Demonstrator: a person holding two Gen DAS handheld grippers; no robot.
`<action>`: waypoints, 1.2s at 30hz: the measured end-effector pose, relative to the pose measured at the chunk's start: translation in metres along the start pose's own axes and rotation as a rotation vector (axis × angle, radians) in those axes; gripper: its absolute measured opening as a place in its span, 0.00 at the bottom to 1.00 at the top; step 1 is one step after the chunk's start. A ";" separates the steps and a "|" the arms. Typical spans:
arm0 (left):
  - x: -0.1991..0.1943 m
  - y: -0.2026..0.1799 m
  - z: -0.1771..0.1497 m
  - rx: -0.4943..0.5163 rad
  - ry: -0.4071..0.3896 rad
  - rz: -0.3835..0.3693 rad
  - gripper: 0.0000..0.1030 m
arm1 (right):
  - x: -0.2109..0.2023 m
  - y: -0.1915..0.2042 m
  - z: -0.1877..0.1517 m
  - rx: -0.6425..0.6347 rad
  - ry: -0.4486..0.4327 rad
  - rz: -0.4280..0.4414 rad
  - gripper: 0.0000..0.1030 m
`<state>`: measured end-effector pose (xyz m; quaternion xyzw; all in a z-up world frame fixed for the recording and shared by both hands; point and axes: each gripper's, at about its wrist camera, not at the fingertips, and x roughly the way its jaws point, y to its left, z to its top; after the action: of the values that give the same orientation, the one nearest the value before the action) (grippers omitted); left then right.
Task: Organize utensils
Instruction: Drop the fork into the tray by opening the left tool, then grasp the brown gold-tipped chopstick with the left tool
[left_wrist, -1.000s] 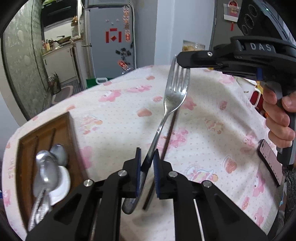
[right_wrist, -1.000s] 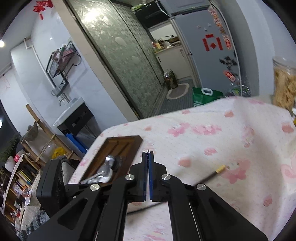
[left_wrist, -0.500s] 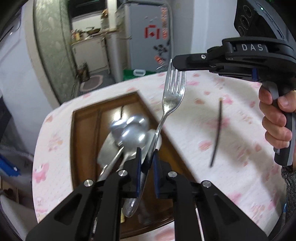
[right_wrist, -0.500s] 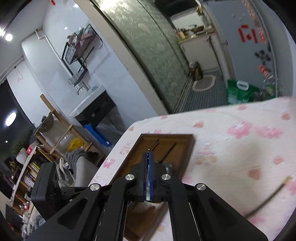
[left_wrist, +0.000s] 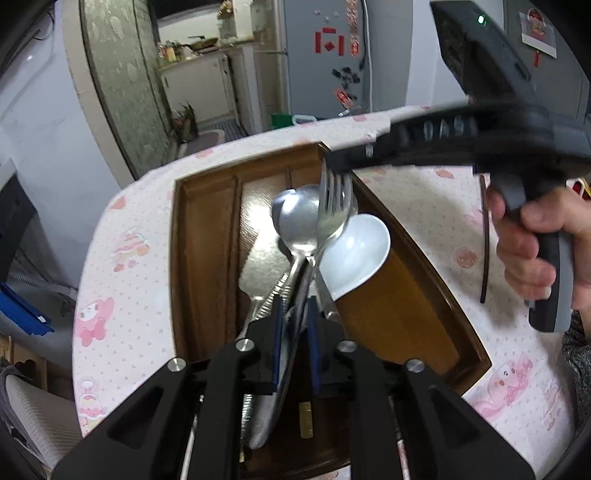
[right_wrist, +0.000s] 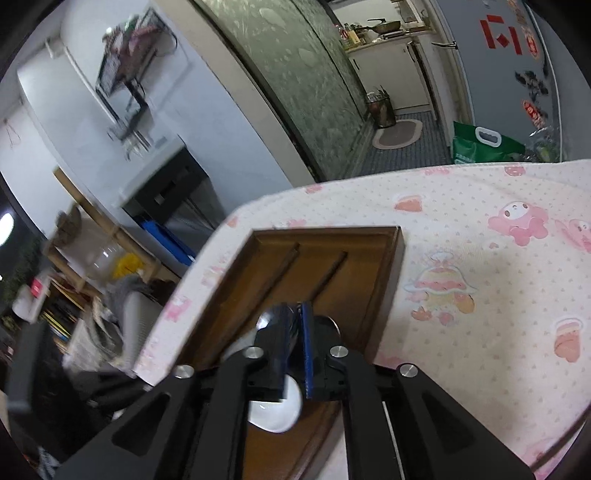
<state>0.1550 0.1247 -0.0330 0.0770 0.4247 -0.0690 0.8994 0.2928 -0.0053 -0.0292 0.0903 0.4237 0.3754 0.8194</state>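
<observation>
Here, near to far:
Left gripper (left_wrist: 295, 325): its jaws have just been opening; the blue pads stand a little apart with the fork handle between them, and whether they still press on it I cannot tell.
Fork (left_wrist: 332, 206): it leans forward from the left gripper, tines over the metal spoons, above the tray.
Tray (left_wrist: 424, 317): brown wood with dividers, on the tabletop (left_wrist: 122, 258) under a pink-patterned cloth.
Tray contents: metal spoons (left_wrist: 299, 225) piled in the middle compartment, a white ceramic spoon (left_wrist: 354, 251) just beside them on the right.
Right gripper (right_wrist: 295, 354): its jaws have just been opening; a narrow gap shows between the pads, nothing pinched, over the tray near the fork tines.
Right hand (left_wrist: 535, 251): wrapped round the grey grip.
Chopstick (left_wrist: 485, 243): dark, lying on the cloth right of the tray, apart from it.
</observation>
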 end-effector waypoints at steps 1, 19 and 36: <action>-0.004 -0.003 0.000 0.014 -0.012 0.012 0.34 | -0.002 0.000 -0.002 -0.006 -0.005 -0.001 0.35; -0.007 -0.130 0.003 0.186 -0.075 -0.261 0.59 | -0.144 -0.104 -0.057 0.135 -0.085 -0.191 0.66; 0.032 -0.161 0.010 0.226 0.017 -0.257 0.06 | -0.159 -0.160 -0.081 0.334 -0.100 -0.206 0.66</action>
<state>0.1523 -0.0367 -0.0644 0.1235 0.4281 -0.2300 0.8652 0.2607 -0.2413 -0.0546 0.1997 0.4458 0.2093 0.8471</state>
